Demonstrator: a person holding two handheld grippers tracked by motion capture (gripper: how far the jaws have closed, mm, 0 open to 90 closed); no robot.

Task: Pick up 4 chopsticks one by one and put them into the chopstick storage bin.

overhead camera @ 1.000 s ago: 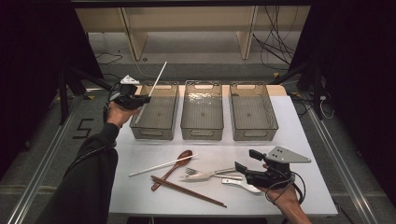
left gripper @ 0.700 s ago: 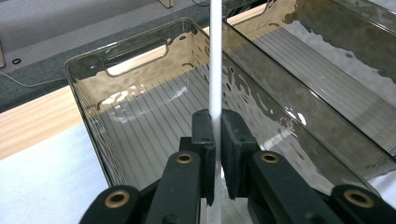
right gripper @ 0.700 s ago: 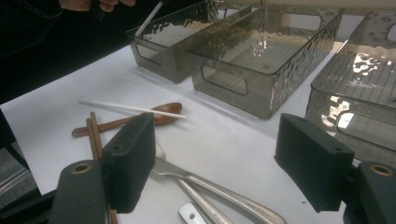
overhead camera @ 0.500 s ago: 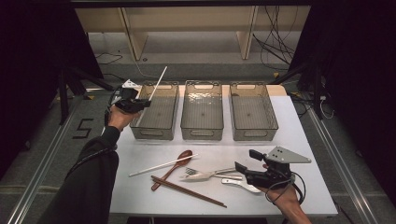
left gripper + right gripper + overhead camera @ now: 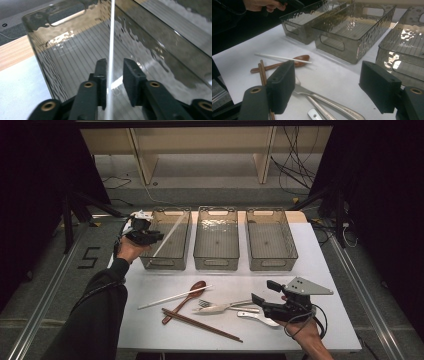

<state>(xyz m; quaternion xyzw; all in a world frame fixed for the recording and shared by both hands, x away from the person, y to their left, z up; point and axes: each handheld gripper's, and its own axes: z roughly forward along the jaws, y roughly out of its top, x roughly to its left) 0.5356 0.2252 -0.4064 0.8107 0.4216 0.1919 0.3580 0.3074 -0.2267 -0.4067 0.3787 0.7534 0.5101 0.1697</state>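
Dark floor and a wooden shelf frame lie beyond the white table, which carries three smoky clear plastic bins in a row along its far side. At the left bin the left hand-held gripper hangs over the near left rim. A white chopstick lies slanted inside that bin, its low end toward the near left corner and its high end toward the far right rim. In the left gripper view the white chopstick runs straight up between the two black pads, parallel to them. The jaws have just been opening: a gap shows on the right side of the stick, and the left pad stands close against it, so I read the stick as let go or nearly so. Its long axis runs with the bin's length, so it should settle flat on the ribbed floor.

On the near right, the right hand-held gripper rests on the table with its jaws wide apart and nothing between them. Just left of it lie a metal fork and a white ceramic spoon. Farther left are a second white chopstick, a brown wooden spoon and a pair of brown chopsticks. The right hand is much the nearer to all of these. The second white chopstick points left to right, roughly across the left hand's line of approach.
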